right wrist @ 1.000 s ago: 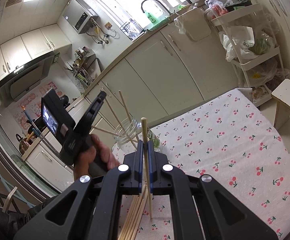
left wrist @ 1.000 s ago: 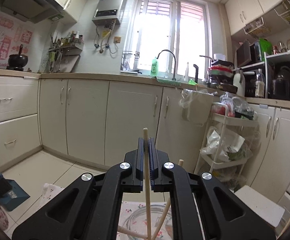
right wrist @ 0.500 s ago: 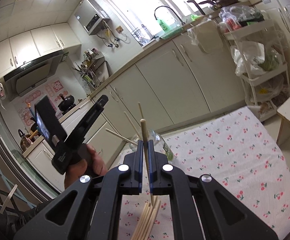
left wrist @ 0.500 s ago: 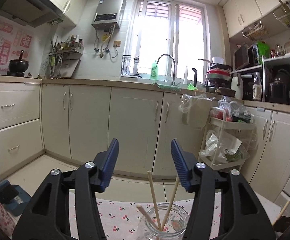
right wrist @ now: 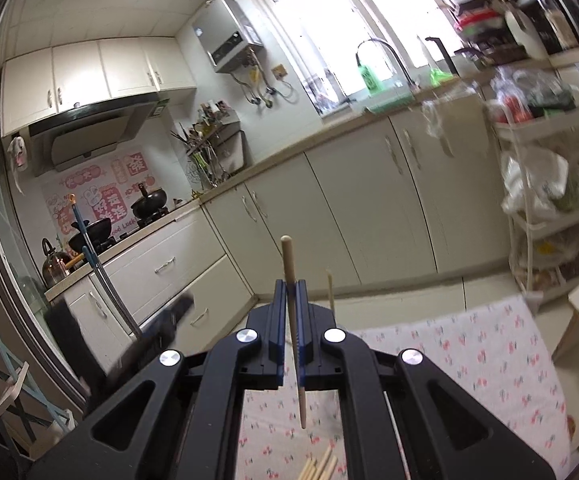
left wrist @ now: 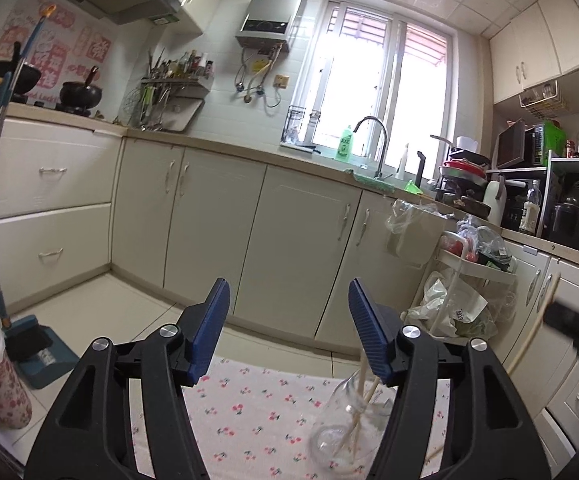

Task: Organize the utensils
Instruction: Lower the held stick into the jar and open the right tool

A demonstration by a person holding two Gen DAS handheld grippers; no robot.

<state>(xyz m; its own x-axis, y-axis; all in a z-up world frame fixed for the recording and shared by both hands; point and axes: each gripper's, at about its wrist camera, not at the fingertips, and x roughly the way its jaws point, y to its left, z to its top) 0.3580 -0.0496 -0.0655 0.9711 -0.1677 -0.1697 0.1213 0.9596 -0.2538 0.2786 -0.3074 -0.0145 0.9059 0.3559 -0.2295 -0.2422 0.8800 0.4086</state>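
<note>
My left gripper (left wrist: pixel 288 312) is open and empty, held above the cherry-print tablecloth (left wrist: pixel 257 404). A clear glass jar (left wrist: pixel 349 428) with chopsticks (left wrist: pixel 363 376) standing in it sits low right in the left wrist view, partly behind the right finger. My right gripper (right wrist: pixel 291 292) is shut on a single wooden chopstick (right wrist: pixel 289 264), held upright above the tablecloth (right wrist: pixel 469 360). A bundle of loose chopsticks (right wrist: pixel 321 466) lies on the cloth under it. The right gripper shows blurred at the right edge of the left wrist view (left wrist: pixel 569 320).
Cream kitchen cabinets (left wrist: pixel 301 240) run behind the table. A white trolley with bags (left wrist: pixel 465 292) stands at the right. A dustpan and broom (left wrist: pixel 33 344) are on the floor at left. The left gripper shows blurred in the right wrist view (right wrist: pixel 149 336).
My left gripper let go of its chopstick into the jar, opened wide and drew back to the left. My right gripper rose with its chopstick, away from the loose bundle.
</note>
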